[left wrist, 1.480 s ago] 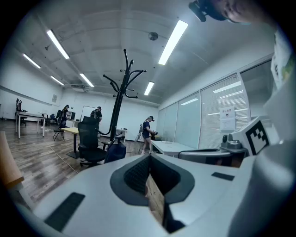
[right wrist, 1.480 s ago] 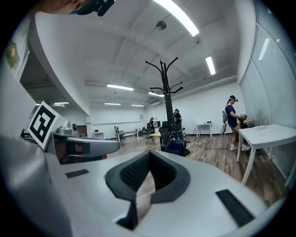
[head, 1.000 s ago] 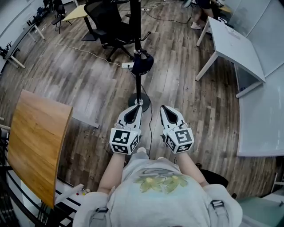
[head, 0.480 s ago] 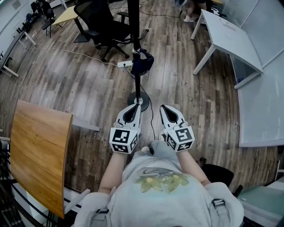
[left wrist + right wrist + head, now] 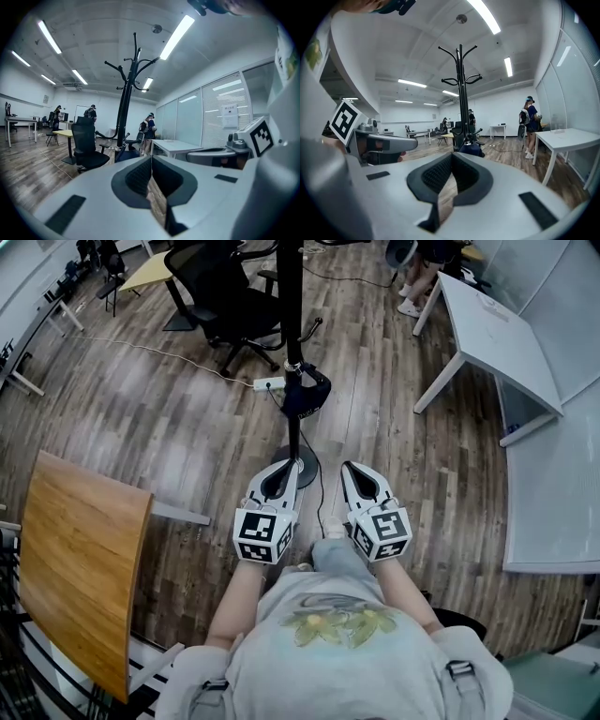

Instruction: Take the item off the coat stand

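Fingers [image 5: 139,177] pressed pad to pad on the left gripper [image 5: 290,465], likewise on the right gripper [image 5: 349,468] — nothing caught between either pair. Both side by side, close in front of the person's torso, pointing ahead and slightly down over the wood floor [image 5: 169,427]. Straight ahead, the black coat stand [image 5: 292,324], its round base [image 5: 302,457] showing just past the left tips in the head view. Hanging low on the pole, well under the top hooks: the dark blue item [image 5: 306,392] — apart from both grippers. Beyond the stand, a black office chair [image 5: 217,292]; to the right, a white table [image 5: 492,329]; at lower left, a wooden board [image 5: 80,554]. White power strip [image 5: 269,383] on the floor near the pole.
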